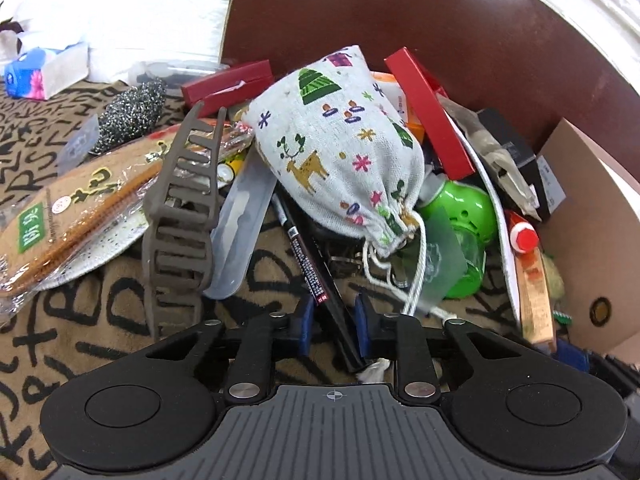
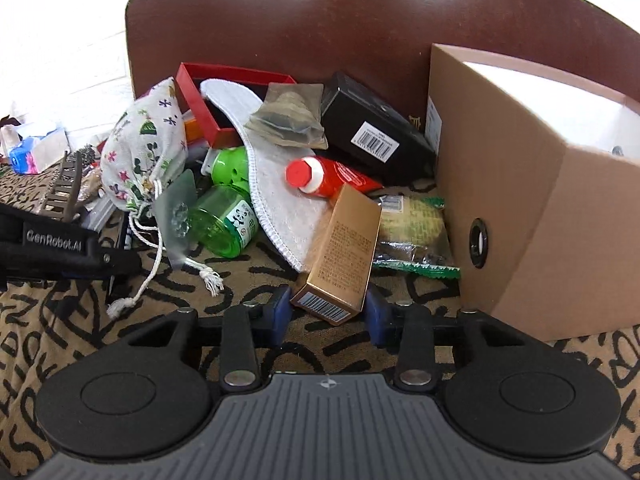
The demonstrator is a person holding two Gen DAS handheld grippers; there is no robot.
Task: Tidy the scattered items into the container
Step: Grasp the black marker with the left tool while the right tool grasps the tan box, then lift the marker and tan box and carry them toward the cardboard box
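Observation:
My left gripper [image 1: 331, 320] has its jaws around a black pen [image 1: 320, 276] lying on the patterned cloth, with a small gap on each side. My right gripper [image 2: 327, 314] has its jaws on either side of the near end of a gold box [image 2: 340, 256], close to it but whether it grips is unclear. The brown cardboard container [image 2: 532, 184] stands open at the right in the right wrist view; its corner also shows in the left wrist view [image 1: 588, 240]. A printed drawstring bag [image 1: 340, 140] lies beyond the pen.
A heap lies against a dark red chair back [image 2: 320, 28]: brown hair claw [image 1: 180, 216], green bottle [image 2: 228, 220], red tube [image 2: 328, 178], black box [image 2: 372, 128], red box [image 2: 208, 92], white insole [image 2: 276, 184], snack packet [image 2: 412, 232], tissue pack [image 1: 44, 72].

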